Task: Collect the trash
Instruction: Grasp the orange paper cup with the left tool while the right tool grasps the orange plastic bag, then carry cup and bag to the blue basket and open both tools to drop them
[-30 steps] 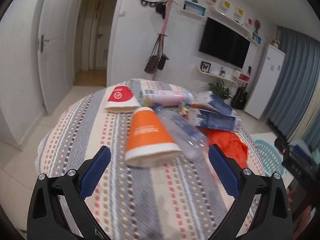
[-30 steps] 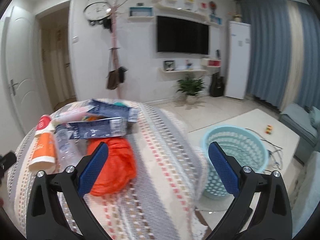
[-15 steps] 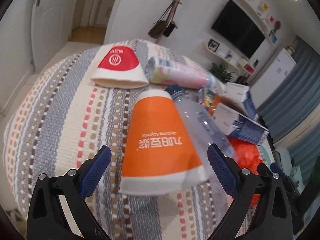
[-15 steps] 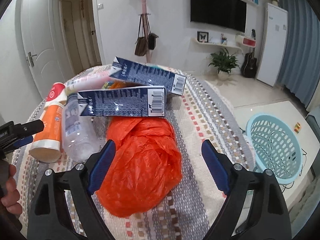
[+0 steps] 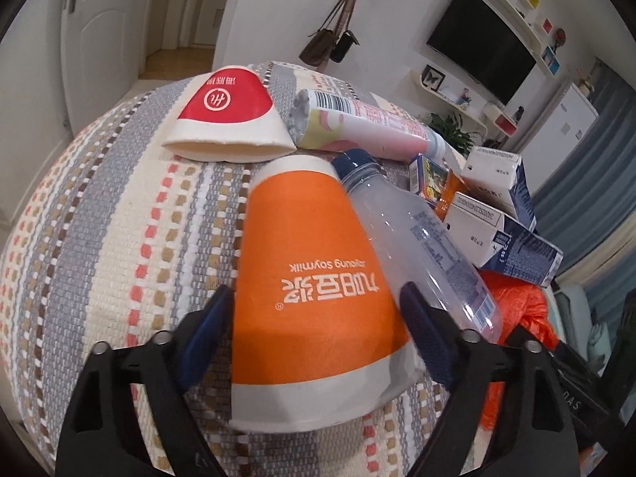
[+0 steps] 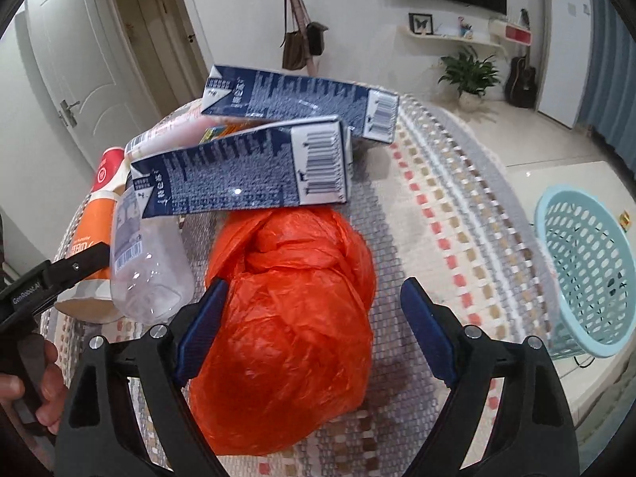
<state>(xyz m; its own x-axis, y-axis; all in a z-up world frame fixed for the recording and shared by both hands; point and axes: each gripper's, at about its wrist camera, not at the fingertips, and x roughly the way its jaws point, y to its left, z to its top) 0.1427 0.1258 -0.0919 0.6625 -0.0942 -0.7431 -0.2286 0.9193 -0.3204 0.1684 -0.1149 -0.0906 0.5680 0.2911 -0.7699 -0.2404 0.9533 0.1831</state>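
Trash lies on a round table with a striped cloth point(image 5: 99, 214). My left gripper point(image 5: 318, 338) is open, its blue pads on either side of an orange paper cup point(image 5: 314, 278) lying on its side. A clear plastic bottle point(image 5: 417, 242) leans on the cup's right. My right gripper point(image 6: 314, 334) is open around a knotted orange plastic bag point(image 6: 294, 318). Two dark blue cartons point(image 6: 246, 175) lie behind the bag. A red-and-white cup point(image 5: 230, 115) and a pink tube point(image 5: 365, 123) lie farther back.
A light blue mesh basket point(image 6: 584, 270) stands on the floor to the right of the table. The left gripper's arm and the hand holding it show at the left of the right wrist view point(image 6: 43, 282). Doors, a coat rack and a wall TV lie beyond.
Both grippers have moved forward and down to the table. The left now straddles the orange cup, the right straddles the orange bag. Both stay open.
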